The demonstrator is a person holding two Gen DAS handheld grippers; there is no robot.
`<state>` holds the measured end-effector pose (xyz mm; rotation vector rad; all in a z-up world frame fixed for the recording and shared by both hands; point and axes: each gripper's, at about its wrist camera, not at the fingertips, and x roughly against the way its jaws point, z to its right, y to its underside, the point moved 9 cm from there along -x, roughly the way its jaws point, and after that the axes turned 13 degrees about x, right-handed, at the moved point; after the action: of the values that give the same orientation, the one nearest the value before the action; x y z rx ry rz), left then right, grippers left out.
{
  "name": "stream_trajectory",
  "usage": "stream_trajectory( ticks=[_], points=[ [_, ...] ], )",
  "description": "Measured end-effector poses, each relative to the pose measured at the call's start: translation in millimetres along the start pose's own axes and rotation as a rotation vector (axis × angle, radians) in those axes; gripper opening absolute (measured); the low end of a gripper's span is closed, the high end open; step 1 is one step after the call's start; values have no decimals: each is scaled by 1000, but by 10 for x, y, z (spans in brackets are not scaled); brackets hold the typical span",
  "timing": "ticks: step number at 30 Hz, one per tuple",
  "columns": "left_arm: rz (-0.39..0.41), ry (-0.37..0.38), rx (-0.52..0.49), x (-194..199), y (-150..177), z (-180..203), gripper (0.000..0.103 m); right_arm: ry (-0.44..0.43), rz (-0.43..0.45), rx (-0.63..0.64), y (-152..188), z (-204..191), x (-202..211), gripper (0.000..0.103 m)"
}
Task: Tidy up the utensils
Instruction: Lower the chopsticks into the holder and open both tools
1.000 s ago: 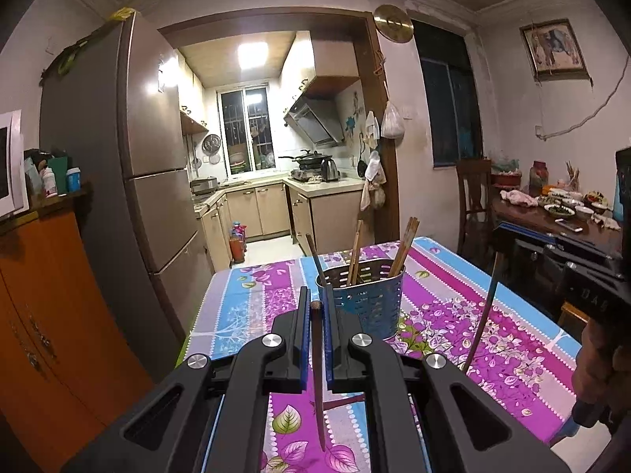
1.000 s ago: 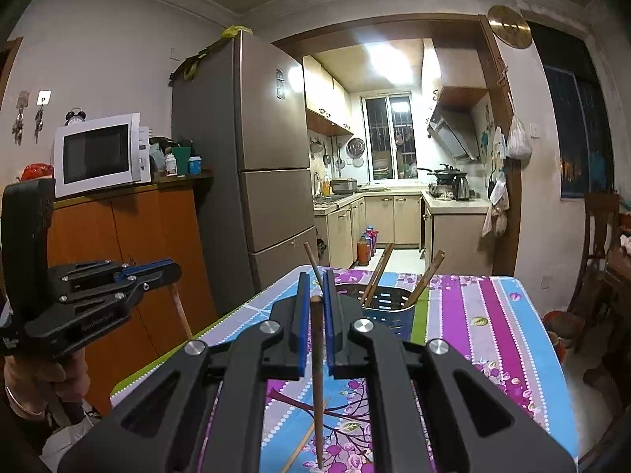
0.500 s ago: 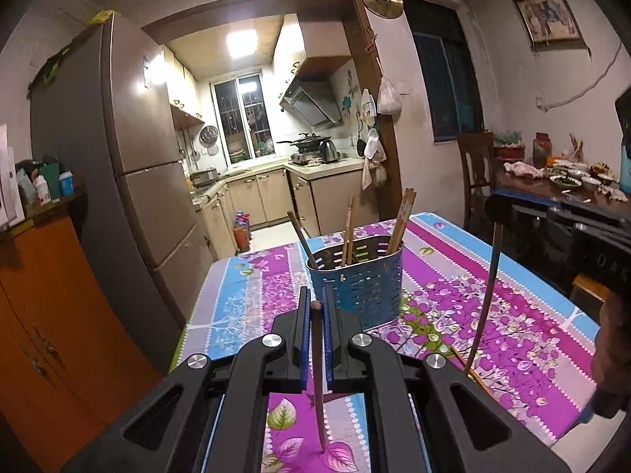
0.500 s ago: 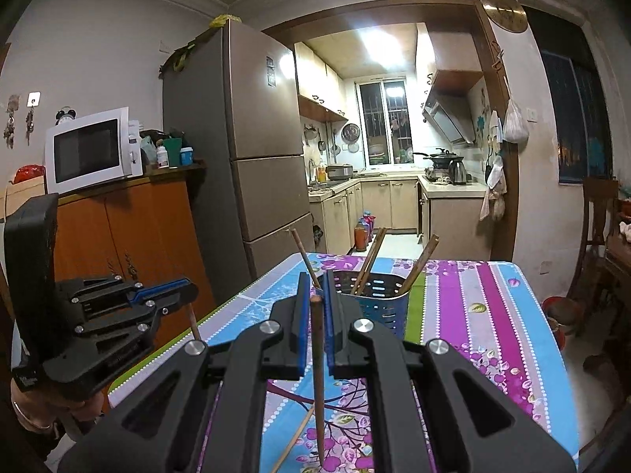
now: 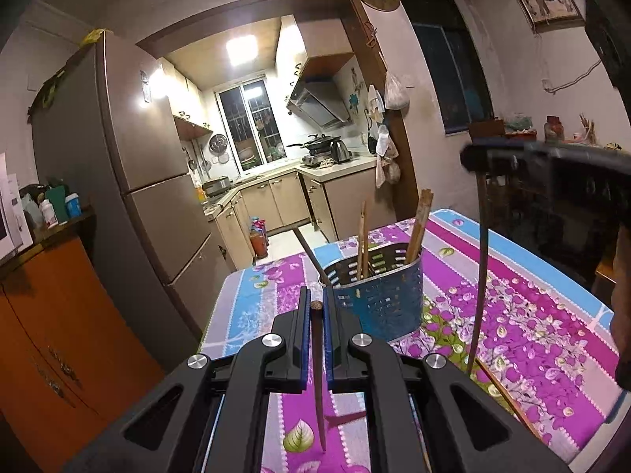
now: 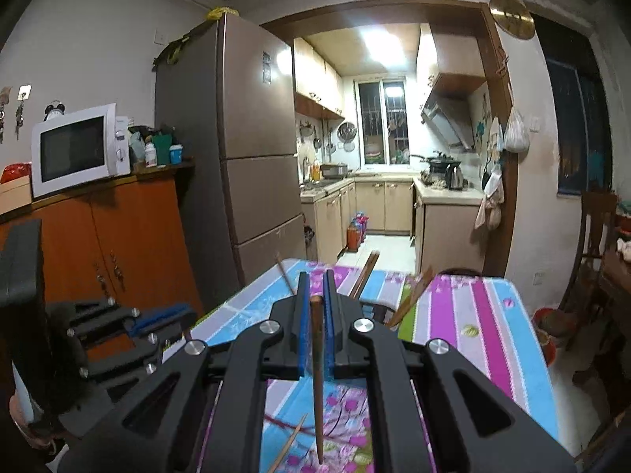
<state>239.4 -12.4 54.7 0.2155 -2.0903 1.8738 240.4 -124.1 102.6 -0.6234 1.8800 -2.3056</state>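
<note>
A blue perforated utensil holder [image 5: 376, 295] stands on the flowered tablecloth [image 5: 512, 315] with several chopsticks [image 5: 418, 220] in it. My left gripper [image 5: 315, 307] is shut on a dark chopstick [image 5: 317, 374] that hangs point down, just short of the holder. My right gripper [image 6: 315, 295] is shut on a brown chopstick [image 6: 316, 374], also point down. The right gripper shows in the left wrist view [image 5: 477, 157], raised to the right of the holder with its chopstick [image 5: 479, 287] hanging. The holder is mostly hidden behind the fingers in the right wrist view [image 6: 378, 309].
A loose chopstick [image 5: 508, 398] lies on the cloth at the right; another [image 6: 290, 445] lies below the right gripper. A tall fridge [image 5: 138, 181] and an orange cabinet [image 5: 51, 335] with a microwave [image 6: 79, 148] stand left of the table. A chair [image 6: 591, 236] stands at the right.
Both grippers have risen and moved forward toward the holder, each still holding its chopstick. The holder now looks closer in the left wrist view.
</note>
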Motion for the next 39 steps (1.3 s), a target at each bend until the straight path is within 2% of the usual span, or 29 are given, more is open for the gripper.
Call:
stream_trajectory(
  ticks=[5,8,14,18,20,23,26,32,39],
  points=[
    [23,16,-2,-97,-259,41,7,33,34,11,-299,183,-89,5],
    [38,65,44,-179,-565,30,7,54,65,0,-512,337,-126,5],
    [148,174,158,-260,-1393,26,7,107,147,-14,-967,639,-203,5],
    [230,164,169,-403,-1761,68,7,129,184,-45,-1121,838,-356,5],
    [240,170,181,-544,-1823,95,7,145,195,-56,-1127,923,-442,5],
    [231,180,198,-812,-1785,137,7,152,202,-97,-1034,1044,-654,5],
    [207,178,200,-1080,-1594,170,7,154,188,-135,-870,1126,-857,5],
    [121,174,218,-1571,-1078,159,7,150,93,-208,-233,1212,-1348,5],
    [54,134,232,-1847,-653,90,8,76,-2,-305,284,1143,-1619,6]
  ],
)
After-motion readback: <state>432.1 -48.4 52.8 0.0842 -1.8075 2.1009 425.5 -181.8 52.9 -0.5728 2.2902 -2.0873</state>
